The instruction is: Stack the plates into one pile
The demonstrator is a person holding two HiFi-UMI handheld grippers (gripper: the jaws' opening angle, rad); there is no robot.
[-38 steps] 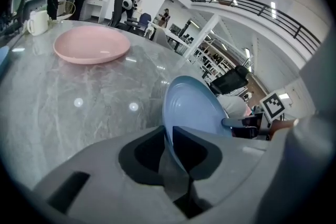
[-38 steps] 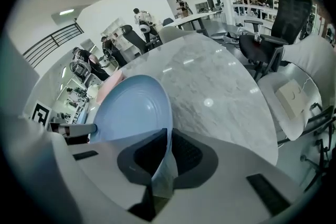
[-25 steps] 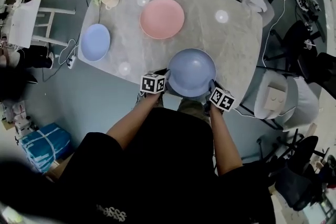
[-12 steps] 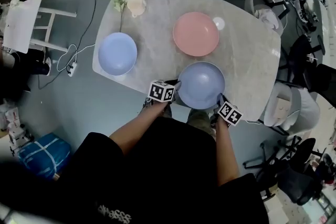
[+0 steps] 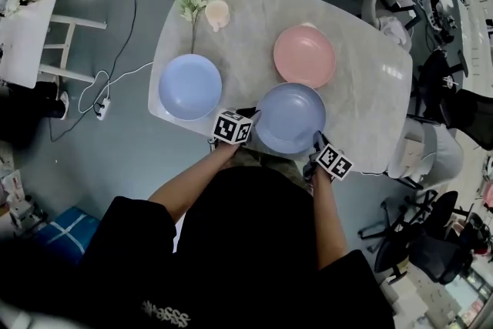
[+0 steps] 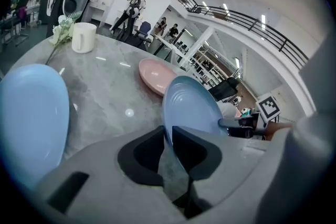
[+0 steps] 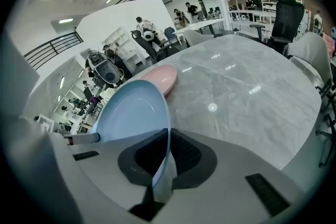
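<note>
Grey-blue plate [image 5: 290, 117] carried left along table [image 5: 246, 35]; left gripper [image 5: 252, 117], right gripper [image 5: 315, 139] both clamp its rim

No legible txt: marker cubes [image 5: 232, 127] carry only square codes, shirt print [image 5: 164, 314] too blurry.

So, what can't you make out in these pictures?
Right gripper view: pink plate mostly behind the held blue plate.
Left gripper view: lighter blue plate cut off by the left edge.
Head view: mug too small to see inside; near edge of the table partly under the held blue plate.
</note>
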